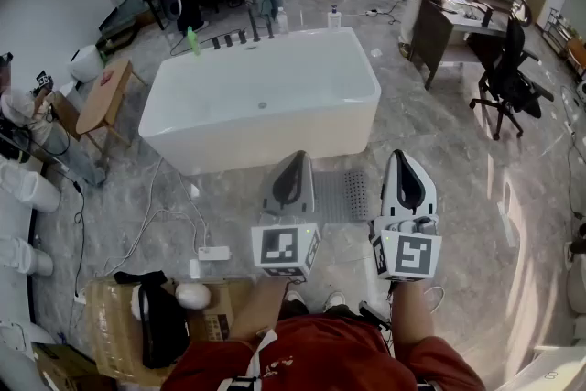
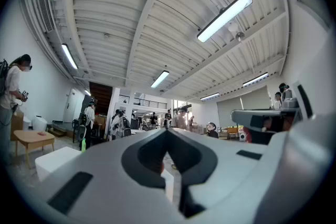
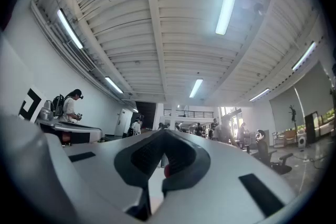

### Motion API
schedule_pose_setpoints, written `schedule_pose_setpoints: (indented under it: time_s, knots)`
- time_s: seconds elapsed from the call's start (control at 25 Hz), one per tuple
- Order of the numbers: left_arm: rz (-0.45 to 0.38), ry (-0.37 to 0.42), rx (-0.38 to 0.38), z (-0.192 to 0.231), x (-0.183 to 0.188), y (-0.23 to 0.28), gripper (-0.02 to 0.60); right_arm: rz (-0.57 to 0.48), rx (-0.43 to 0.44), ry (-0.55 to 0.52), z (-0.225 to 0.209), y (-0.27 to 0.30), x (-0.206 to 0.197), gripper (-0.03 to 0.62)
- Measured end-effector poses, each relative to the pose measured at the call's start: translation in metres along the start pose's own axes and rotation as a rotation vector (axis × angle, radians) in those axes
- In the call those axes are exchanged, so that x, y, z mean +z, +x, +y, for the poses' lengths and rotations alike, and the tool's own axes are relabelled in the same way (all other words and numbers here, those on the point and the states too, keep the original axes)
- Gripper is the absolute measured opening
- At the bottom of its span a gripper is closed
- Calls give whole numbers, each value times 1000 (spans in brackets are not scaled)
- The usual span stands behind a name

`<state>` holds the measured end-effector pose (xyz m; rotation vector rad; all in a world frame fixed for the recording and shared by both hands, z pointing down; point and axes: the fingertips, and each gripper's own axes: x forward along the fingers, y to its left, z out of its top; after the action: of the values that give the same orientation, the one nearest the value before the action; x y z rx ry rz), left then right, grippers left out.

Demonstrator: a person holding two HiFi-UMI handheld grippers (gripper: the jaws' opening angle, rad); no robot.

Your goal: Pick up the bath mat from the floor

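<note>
Holding the left gripper [image 1: 297,162] and right gripper [image 1: 402,160] up well off the floor, both pinched fully closed and gripping nothing, noses aiming out at the room and ceiling instead of down. Looking at the bath mat [image 1: 352,195] lying flat on the floor just in front of the bathtub [image 1: 265,96], long side running left-to-right along it. Sitting below and between the two grippers, left one overlapping its left part from up here, so probably calling for tipping down and opening up first.
</note>
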<state>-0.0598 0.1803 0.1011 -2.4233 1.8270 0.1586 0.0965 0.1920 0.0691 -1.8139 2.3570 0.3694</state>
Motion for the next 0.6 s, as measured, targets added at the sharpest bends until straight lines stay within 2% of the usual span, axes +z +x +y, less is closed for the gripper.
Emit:
schedule_pose_setpoints:
  time_s: [0.32,0.6]
  knots:
    - [1,11,-24,-4,-1,-7,14,19,-2,4,7,-5,-7,11]
    - [-5,14,-15,25,-1,-18,14,32,6,22,32,0,-11,11]
